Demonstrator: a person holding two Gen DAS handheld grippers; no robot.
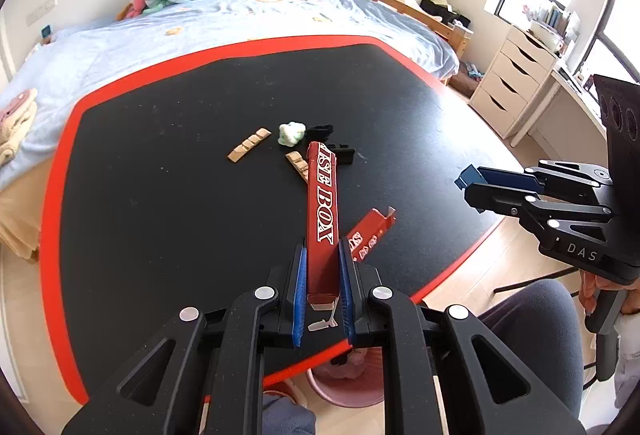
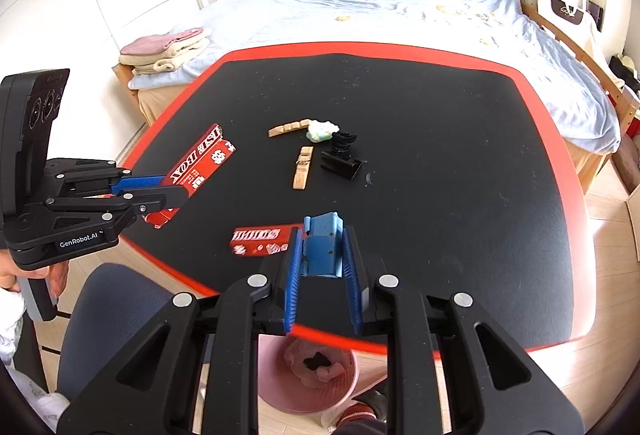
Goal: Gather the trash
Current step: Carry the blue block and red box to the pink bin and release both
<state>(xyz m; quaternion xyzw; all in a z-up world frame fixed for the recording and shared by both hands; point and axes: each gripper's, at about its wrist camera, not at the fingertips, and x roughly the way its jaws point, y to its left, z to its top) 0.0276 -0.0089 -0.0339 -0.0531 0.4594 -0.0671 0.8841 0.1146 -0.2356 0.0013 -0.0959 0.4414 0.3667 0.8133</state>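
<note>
A: Gripping the long red box (image 1: pixel 323 195) by 1 end in the left gripper (image 1: pixel 323 247), jaws narrowed onto its 2 sides, the rest reaching out over the tabletop (image 2: pixel 440 155) from its left edge. Risky?

B: Yes. Held that far from the middle, so likely to droop or swivel between the pads on any quick turn. Could also sweep the second red box (image 2: pixel 260 241), lying flat by the near edge, off onto the floor.

A: And on the right?

B: Right gripper (image 2: pixel 322 235) closed partway on a blue block (image 2: pixel 322 251), pinched close to the fingertips above the near edge. Looks like a shallow bite, so liable to pop out under an uneven squeeze.

A: Dropping both into the pink bin (image 2: pixel 280 395)?

B: Sits on the floor under the near edge, partly hidden by the tabletop. Easy to miss with the long box. Best tipped end-down, otherwise apt to bridge the rim or bounce out. Worth releasing 1 at a time, to avoid knocking the 2 grippers together.

A: Anything else to collect?

B: Near the centre: 2 wooden clothespins (image 2: pixel 303 167), a crumpled pale green tissue (image 2: pixel 321 131), a black clip (image 2: pixel 340 163) and a black crumpled scrap (image 2: pixel 344 139), all close together. Hard to take 1 without nudging a neighbour.
</note>
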